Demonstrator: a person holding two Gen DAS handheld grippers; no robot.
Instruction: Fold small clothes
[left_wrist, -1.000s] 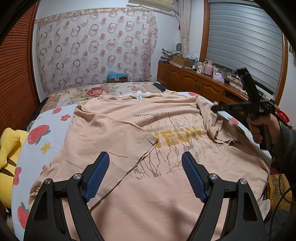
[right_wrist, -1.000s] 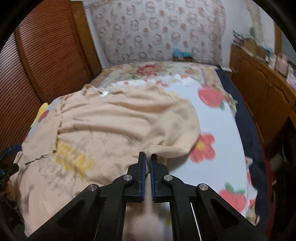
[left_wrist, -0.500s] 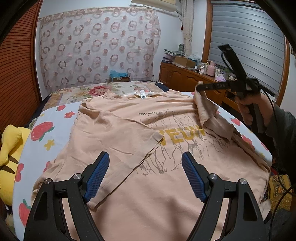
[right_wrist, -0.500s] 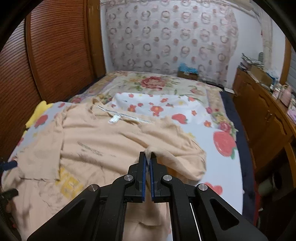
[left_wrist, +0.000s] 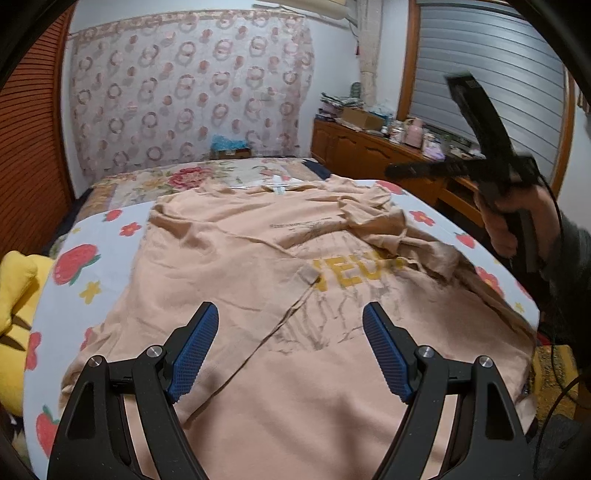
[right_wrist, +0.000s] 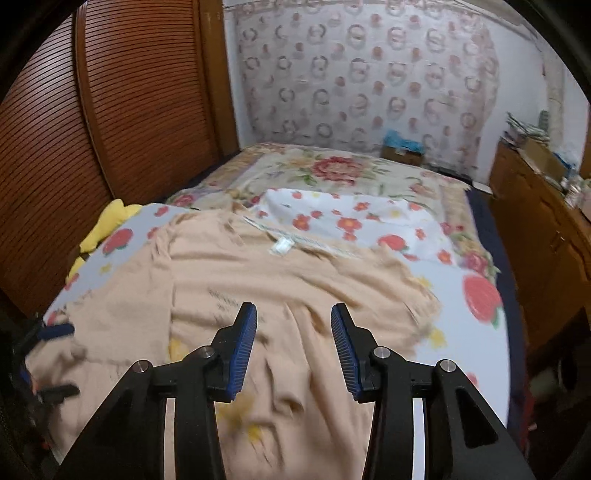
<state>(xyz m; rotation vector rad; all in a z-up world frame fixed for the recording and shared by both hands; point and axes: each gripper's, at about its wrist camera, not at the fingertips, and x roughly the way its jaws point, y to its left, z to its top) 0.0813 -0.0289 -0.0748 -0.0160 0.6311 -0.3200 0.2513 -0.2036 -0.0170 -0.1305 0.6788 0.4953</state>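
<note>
A peach T-shirt (left_wrist: 236, 266) with yellow lettering lies spread on the bed, also in the right wrist view (right_wrist: 295, 273). Its left sleeve is folded in over the chest. Its right sleeve (left_wrist: 384, 225) lies crumpled over the print. My left gripper (left_wrist: 290, 347) is open and empty, above the shirt's lower half. My right gripper (right_wrist: 293, 343) is open and empty, above the right sleeve; in the left wrist view (left_wrist: 399, 170) it is raised at the right, held by a hand.
The bed has a white strawberry-print sheet (left_wrist: 92, 258) and a floral cover (right_wrist: 332, 170) at the far end. A yellow plush toy (left_wrist: 14, 280) lies at the left edge. A wooden cabinet (left_wrist: 373, 151) stands along the right, a slatted wooden door (right_wrist: 110, 110) on the left.
My right gripper carried the right sleeve up and inward, then opened and let it drop onto the shirt. My left gripper stayed open in place.
</note>
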